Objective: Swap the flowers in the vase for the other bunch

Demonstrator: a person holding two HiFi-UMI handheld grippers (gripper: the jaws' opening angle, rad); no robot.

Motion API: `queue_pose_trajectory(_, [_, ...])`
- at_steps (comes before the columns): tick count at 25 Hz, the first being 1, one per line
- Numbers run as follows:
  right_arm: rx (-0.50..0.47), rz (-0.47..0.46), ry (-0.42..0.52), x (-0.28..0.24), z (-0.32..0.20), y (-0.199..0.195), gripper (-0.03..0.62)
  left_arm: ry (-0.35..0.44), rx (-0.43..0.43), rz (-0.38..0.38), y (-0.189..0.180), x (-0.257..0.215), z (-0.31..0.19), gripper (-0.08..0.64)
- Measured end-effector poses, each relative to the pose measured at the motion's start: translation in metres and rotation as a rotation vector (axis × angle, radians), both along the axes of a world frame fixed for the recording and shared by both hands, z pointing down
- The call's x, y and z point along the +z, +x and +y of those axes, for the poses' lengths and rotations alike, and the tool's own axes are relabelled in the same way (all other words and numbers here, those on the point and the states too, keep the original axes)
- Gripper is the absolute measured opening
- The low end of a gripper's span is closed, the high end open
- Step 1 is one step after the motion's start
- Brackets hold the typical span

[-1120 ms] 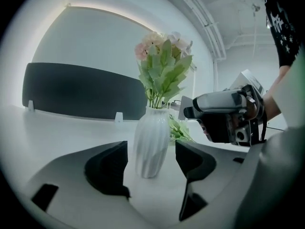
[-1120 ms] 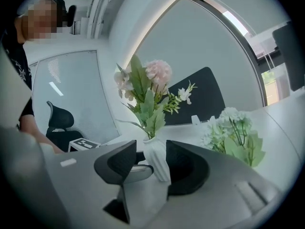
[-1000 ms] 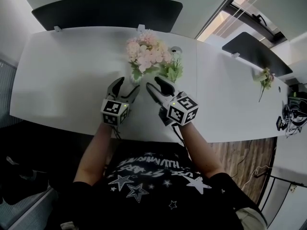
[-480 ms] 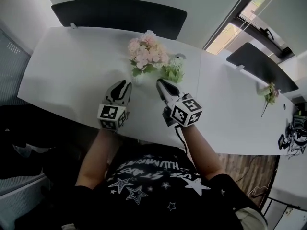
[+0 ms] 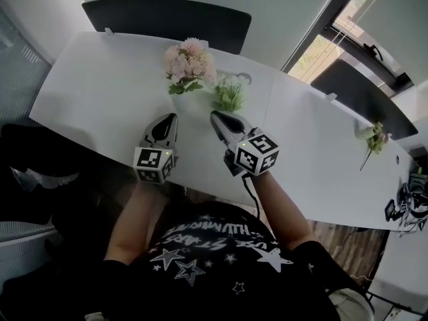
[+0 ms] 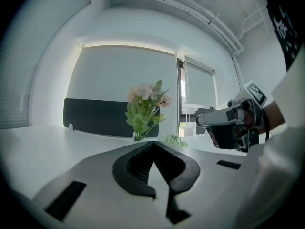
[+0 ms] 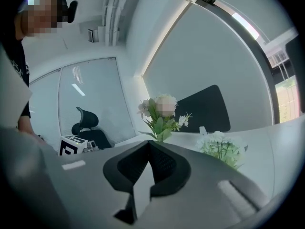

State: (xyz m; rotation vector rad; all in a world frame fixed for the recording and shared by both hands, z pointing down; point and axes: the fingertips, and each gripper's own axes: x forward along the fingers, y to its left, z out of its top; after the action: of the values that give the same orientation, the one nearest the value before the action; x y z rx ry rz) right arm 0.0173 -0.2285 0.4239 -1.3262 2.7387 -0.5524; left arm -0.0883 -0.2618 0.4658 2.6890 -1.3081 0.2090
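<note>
— How do our claws stand?
— Both are clenched on nothing: left gripper (image 5: pixel 166 118) and right gripper (image 5: pixel 216 116), above the white table (image 5: pixel 100 92).
— And our flowers?
— The pink bunch (image 5: pixel 189 62) is upright near the dark partition (image 5: pixel 167 19), with the white bunch (image 5: pixel 229 93) just beside it. The window (image 5: pixel 321 52) is on our right.

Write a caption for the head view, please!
Both shut, the left gripper and right gripper point toward pink flowers and a white bunch on a table.
</note>
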Motion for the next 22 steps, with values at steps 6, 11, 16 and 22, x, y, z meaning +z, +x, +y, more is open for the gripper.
queue_pose_trajectory(6, [-0.060, -0.004, 0.003, -0.003, 0.033, 0.020, 0.002, 0.051, -0.065, 0.017, 0.022, -0.024, 0.040, 0.008])
queue_pose_trajectory(11, [-0.124, -0.009, 0.009, -0.005, 0.066, 0.031, 0.002, 0.091, -0.117, -0.008, 0.036, -0.036, 0.084, 0.008])
queue_pose_trajectory(16, [-0.188, -0.006, -0.002, 0.004, 0.096, 0.038, 0.002, 0.077, -0.203, 0.000, 0.033, -0.038, 0.126, 0.008])
queue_pose_trajectory(22, [-0.220, 0.060, 0.030, -0.001, 0.112, 0.044, 0.002, 0.087, -0.244, 0.005, 0.033, -0.042, 0.159, 0.008])
